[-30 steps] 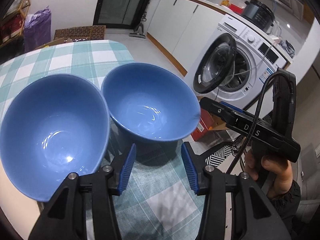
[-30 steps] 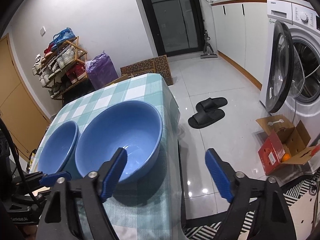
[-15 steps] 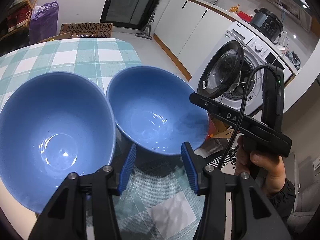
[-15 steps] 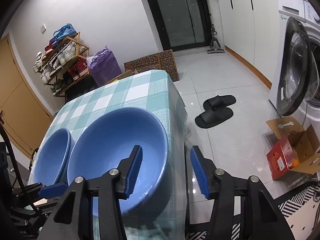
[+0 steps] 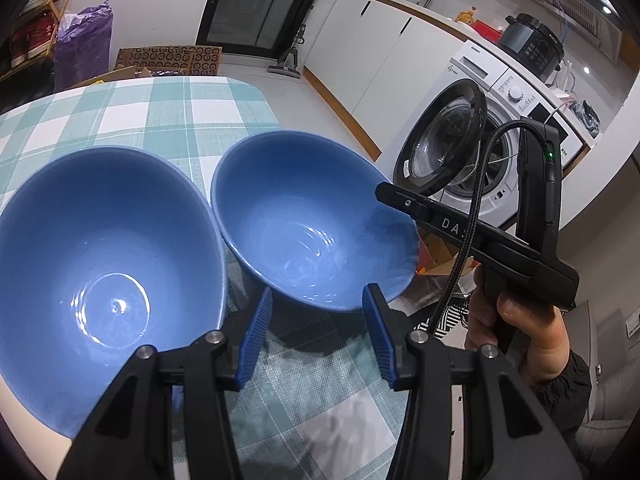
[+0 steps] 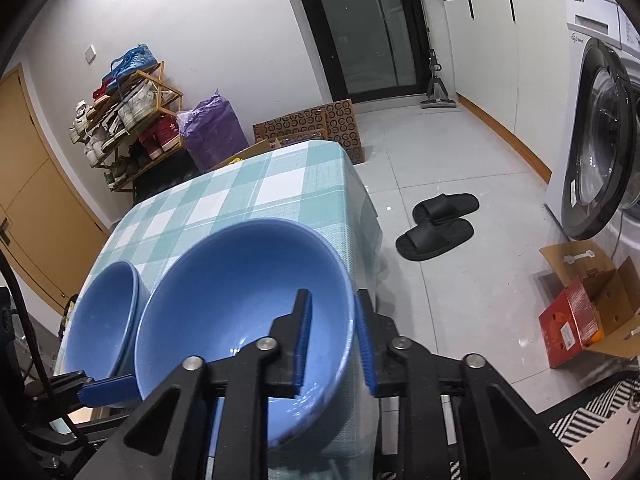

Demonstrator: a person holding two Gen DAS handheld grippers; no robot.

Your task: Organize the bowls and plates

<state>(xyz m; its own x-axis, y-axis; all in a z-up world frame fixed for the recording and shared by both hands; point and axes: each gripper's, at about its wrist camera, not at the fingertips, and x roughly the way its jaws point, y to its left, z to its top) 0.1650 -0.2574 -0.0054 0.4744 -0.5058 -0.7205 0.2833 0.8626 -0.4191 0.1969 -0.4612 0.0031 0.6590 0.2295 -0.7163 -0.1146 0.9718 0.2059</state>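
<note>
Barely begun — my right gripper (image 6: pixel 334 340) jaws have just been closing and now pinch the right blue bowl's (image 6: pixel 240 300) rim at its 4 o'clock edge, while my left gripper (image 5: pixel 318 336) jaws stand spread and empty, both bowls unstacked on the worktop (image 6: pixel 280 184), the left blue bowl (image 5: pixel 100 272) untouched.

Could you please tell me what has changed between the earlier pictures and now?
The right tongs moved in over the rim of the right-hand glossy blue ceramic bowl and have just been closing; their blue pads now straddle and pinch that rim, one inside, one outside. The left tongs stayed partly open with nothing between them, and both that bowl and the left-hand blue ceramic bowl remained on the teal checked tablecloth.
</note>
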